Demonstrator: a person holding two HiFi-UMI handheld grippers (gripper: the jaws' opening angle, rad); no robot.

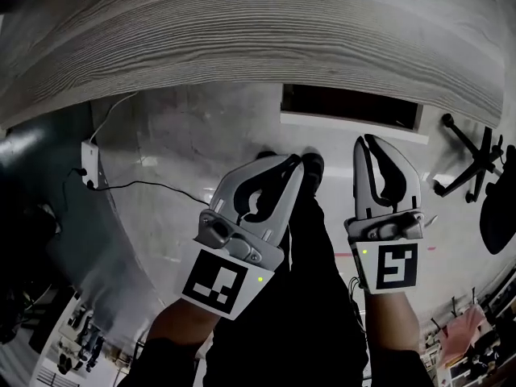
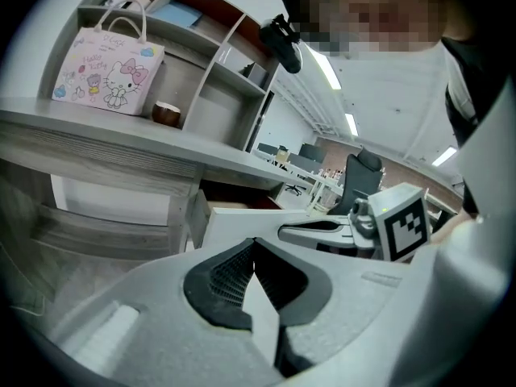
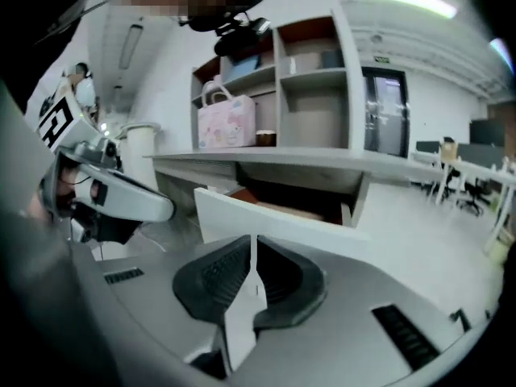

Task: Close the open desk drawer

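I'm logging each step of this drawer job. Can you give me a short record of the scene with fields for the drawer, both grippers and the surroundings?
drawer: open, pulled out from under the desk, white front towards the person
left gripper: jaws together, empty, apart from the drawer
right gripper: jaws together, empty, apart from the drawer
shelf above desk: pink bag
floor: chair base right of the drawer
task state: drawer not yet closed

You stood in an open-plan office: a wood-grain desk [image 1: 242, 39] with a shelf unit [image 3: 314, 79], a swivel chair [image 2: 363, 174], rows of workstations [image 3: 455, 176] behind, and ceiling strip lights [image 2: 326, 63].
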